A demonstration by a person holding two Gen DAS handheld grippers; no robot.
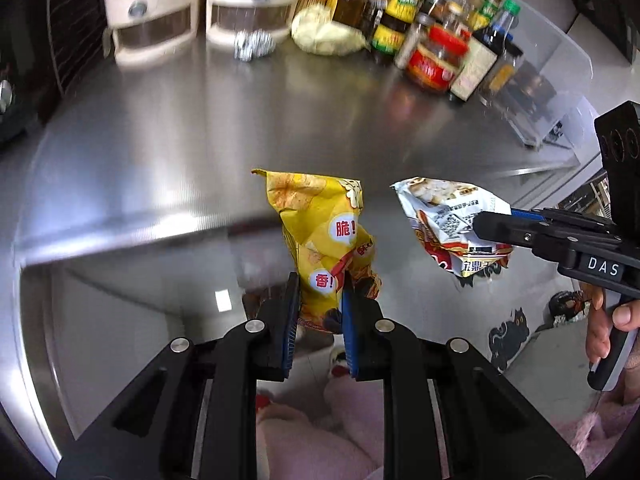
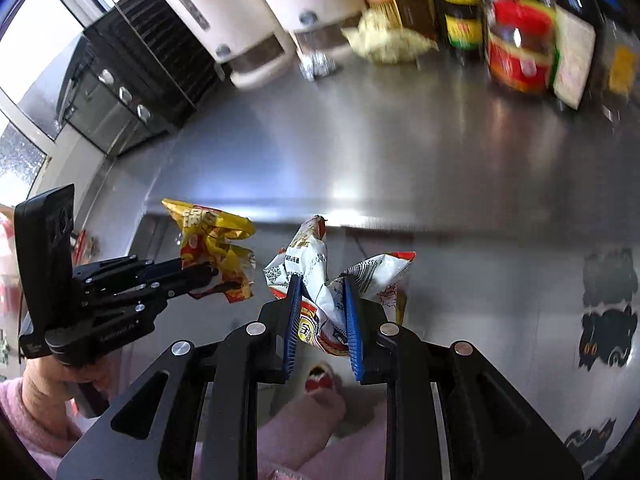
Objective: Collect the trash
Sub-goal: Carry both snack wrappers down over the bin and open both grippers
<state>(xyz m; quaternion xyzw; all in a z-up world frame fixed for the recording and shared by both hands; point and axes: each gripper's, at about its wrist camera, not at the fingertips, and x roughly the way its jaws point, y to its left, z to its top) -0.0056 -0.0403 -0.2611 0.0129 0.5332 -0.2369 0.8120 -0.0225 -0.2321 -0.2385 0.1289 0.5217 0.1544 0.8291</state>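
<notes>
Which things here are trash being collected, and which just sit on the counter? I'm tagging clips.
Trash job:
- yellow snack bag, clamped in the left hand-held gripper
- white snack wrapper, clamped in the right hand-held gripper

Just there:
- sauce jars and bottles
- two cream canisters
- crumpled foil ball, possibly trash too

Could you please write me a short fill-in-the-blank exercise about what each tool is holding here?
1. The left tool grips a ____ snack bag.
2. The right tool grips a mostly ____ wrapper.
3. A ball of ____ lies on the steel counter by the cream canisters.
4. The jar among the bottles has a ____ lid.

Missing words: yellow; white; foil; red
</notes>
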